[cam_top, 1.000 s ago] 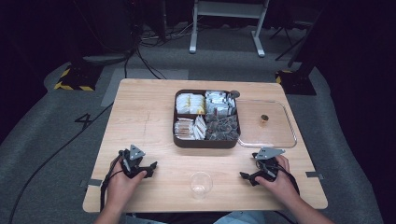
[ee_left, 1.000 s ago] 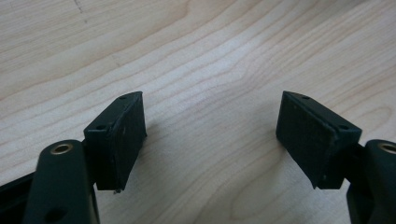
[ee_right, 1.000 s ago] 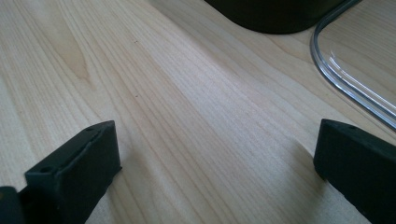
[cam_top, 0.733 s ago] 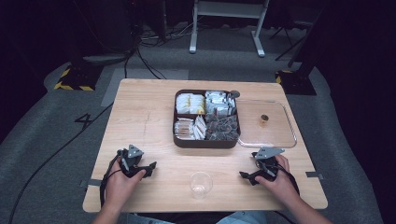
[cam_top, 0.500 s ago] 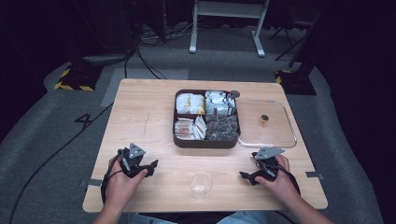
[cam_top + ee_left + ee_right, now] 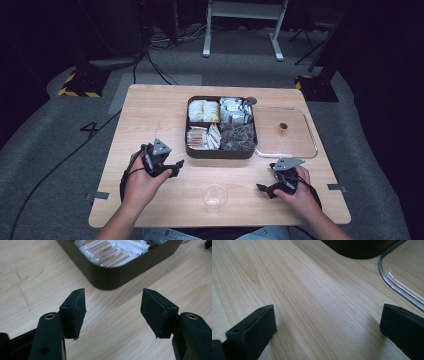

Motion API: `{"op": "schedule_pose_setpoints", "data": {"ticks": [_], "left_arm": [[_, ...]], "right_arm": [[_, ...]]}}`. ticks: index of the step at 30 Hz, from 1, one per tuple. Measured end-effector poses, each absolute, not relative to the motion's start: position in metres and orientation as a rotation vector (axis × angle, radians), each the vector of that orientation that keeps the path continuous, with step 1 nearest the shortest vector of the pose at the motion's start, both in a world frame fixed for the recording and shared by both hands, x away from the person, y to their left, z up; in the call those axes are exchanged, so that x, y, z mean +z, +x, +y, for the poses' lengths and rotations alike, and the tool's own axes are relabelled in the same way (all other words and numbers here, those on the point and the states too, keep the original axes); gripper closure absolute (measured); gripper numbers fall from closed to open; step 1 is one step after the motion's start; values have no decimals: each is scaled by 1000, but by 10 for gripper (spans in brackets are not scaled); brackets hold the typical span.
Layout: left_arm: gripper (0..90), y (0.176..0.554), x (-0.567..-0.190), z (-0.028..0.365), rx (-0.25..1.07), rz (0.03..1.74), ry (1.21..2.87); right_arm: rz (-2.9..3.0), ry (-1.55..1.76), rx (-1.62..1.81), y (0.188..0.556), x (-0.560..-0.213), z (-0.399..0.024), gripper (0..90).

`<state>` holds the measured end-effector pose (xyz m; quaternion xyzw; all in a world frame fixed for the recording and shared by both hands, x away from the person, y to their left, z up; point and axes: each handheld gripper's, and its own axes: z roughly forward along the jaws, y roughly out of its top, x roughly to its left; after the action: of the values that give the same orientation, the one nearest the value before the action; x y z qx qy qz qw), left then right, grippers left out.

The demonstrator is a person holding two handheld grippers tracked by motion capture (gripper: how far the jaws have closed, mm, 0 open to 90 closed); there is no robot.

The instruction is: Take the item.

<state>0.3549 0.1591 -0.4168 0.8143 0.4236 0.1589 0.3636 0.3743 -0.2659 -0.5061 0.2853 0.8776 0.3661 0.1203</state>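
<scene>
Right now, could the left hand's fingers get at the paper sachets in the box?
Probably yes: the left gripper is open with nothing in it, the box has no lid, and bare table lies between.

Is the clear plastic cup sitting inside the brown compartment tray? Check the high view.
No, the clear plastic cup stands on the bare wooden table near the person's edge, apart from the brown compartment tray.

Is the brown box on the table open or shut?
Open. The brown box has no lid on it: its four compartments of packets show from above, and a clear lid lies flat on the table beside it.
</scene>
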Motion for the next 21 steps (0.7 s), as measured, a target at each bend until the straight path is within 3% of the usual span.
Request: {"op": "schedule_pose_setpoints", "data": {"ticks": [10,21], "left_arm": [[368,379,-391,135,422,1010,2100],[361,418,-383,117,481,1066,2051]], "right_arm": [[2564,834,1069,374,-506,-266,5],[2560,838,1067,374,-506,-266,6]]}}
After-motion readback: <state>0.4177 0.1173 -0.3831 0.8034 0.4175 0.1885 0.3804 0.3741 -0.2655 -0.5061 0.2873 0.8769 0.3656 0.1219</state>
